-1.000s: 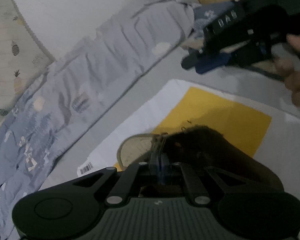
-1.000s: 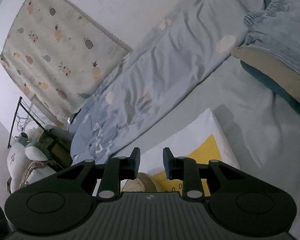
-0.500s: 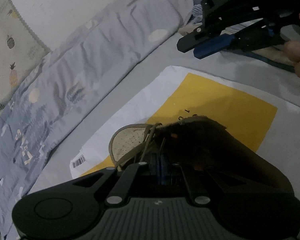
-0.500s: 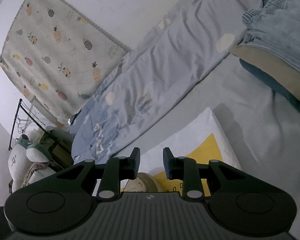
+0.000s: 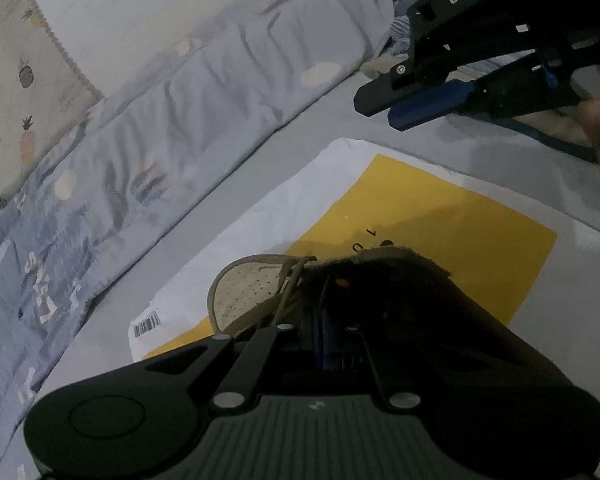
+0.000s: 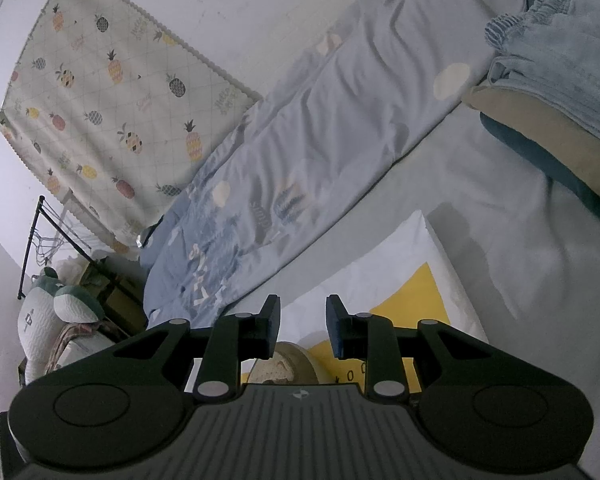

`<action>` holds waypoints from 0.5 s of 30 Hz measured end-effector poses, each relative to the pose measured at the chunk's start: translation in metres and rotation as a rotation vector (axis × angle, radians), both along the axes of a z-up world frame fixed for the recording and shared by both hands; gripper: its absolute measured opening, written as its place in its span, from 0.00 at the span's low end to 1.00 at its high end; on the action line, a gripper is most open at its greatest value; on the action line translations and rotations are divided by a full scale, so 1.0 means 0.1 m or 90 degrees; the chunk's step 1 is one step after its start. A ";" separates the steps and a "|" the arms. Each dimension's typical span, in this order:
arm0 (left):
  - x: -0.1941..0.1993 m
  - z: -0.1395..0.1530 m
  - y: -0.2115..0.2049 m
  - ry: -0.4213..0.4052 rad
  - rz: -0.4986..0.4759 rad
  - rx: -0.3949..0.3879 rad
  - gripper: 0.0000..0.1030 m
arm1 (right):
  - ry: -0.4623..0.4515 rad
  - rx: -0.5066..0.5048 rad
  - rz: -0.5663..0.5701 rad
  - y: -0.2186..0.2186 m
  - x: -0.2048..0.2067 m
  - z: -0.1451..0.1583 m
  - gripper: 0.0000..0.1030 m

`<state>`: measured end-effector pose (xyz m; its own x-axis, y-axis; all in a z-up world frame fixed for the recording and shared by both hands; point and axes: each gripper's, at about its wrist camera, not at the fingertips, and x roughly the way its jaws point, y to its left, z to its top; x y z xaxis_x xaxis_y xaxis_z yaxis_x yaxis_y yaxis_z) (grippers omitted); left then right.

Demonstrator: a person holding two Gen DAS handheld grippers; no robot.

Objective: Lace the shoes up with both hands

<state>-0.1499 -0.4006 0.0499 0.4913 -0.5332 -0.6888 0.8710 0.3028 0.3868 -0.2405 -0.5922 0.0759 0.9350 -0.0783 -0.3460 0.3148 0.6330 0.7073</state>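
A tan shoe (image 5: 256, 292) lay on a yellow-and-white bag (image 5: 440, 216) spread over a grey bed. The left gripper (image 5: 320, 336) hovered right above its laces (image 5: 290, 284), jaws clenched; whether they pinched a lace was too dark to tell. The right gripper (image 6: 303, 322) stood apart, jaws parted and empty.

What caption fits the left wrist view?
Left gripper, jaws shut, over a shoe on a yellow-and-white bag; right gripper held above.
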 end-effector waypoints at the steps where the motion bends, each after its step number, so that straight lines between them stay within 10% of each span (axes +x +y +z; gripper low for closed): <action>1: 0.00 0.00 0.00 0.000 0.001 -0.002 0.02 | 0.000 -0.001 0.001 0.00 0.00 0.00 0.26; 15: 0.00 0.03 0.04 0.005 0.011 -0.027 0.02 | 0.004 -0.004 0.007 0.03 0.01 -0.02 0.26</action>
<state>-0.1499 -0.3964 0.0530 0.4945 -0.5536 -0.6700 0.8689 0.3332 0.3660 -0.2395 -0.5887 0.0744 0.9338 -0.0701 -0.3508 0.3118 0.6403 0.7020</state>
